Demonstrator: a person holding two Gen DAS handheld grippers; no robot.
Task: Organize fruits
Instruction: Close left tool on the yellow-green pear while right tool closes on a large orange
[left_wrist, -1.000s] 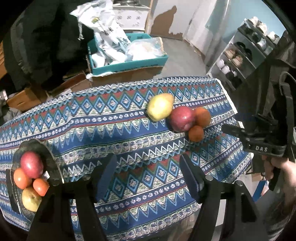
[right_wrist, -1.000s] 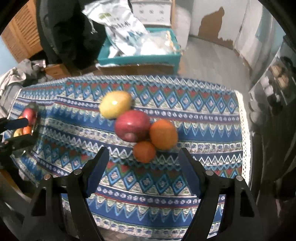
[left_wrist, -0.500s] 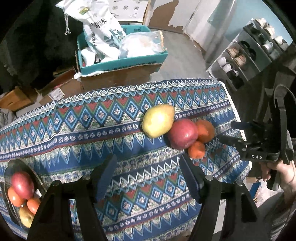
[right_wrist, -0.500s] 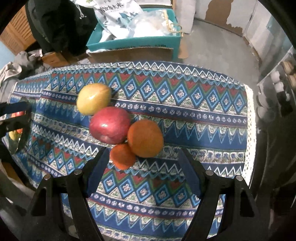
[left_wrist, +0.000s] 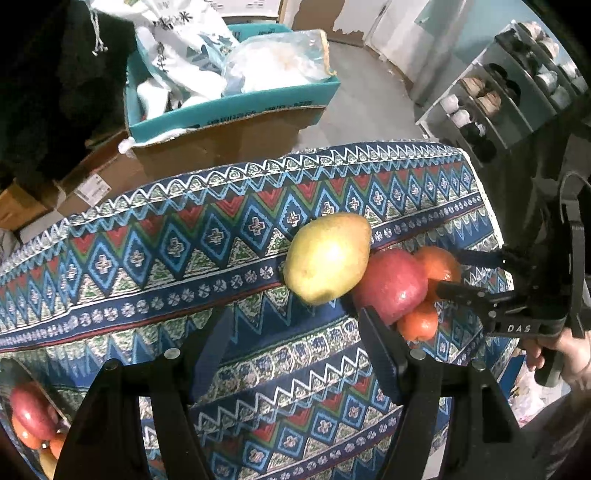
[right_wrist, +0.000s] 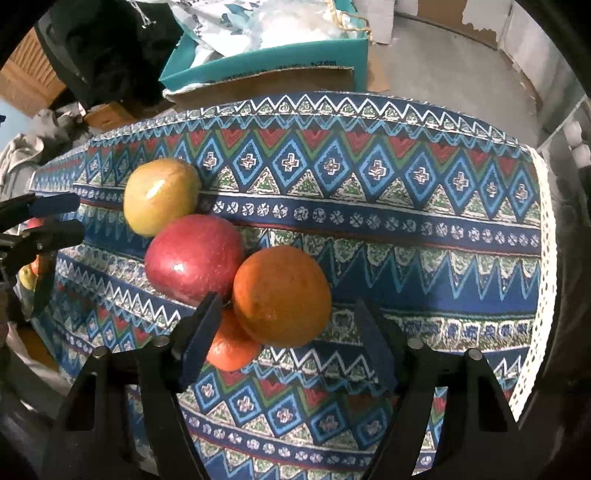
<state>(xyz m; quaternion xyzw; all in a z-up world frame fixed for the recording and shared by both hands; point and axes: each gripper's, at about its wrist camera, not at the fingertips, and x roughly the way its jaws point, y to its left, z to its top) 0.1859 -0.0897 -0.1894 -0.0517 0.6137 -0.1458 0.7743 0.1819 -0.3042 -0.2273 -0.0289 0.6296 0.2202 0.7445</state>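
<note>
Both hand-held grippers have closed in on the fruit cluster since a second ago, so the four fruits now loom larger in each view. Right hand-held gripper (right_wrist: 286, 319) has its fingers spread apart around the big orange (right_wrist: 281, 295), empty, with the left fingertip (right_wrist: 207, 314) just in front of the red apple (right_wrist: 194, 256) and partly covering the small orange (right_wrist: 231, 349). Left hand-held gripper (left_wrist: 295, 332) is also spread wide and holds nothing; it hangs above the patterned cloth of the worktop (left_wrist: 147, 258), with the yellow pear (left_wrist: 327, 256) just beyond its fingers. Pear, apple and both oranges touch one another in a tight group. A dark plate (left_wrist: 14, 373) (only its edge shows, bottom left) carries more fruit. Behind the worktop stands a cardboard box (left_wrist: 229, 125) stuffed with bags.
</note>
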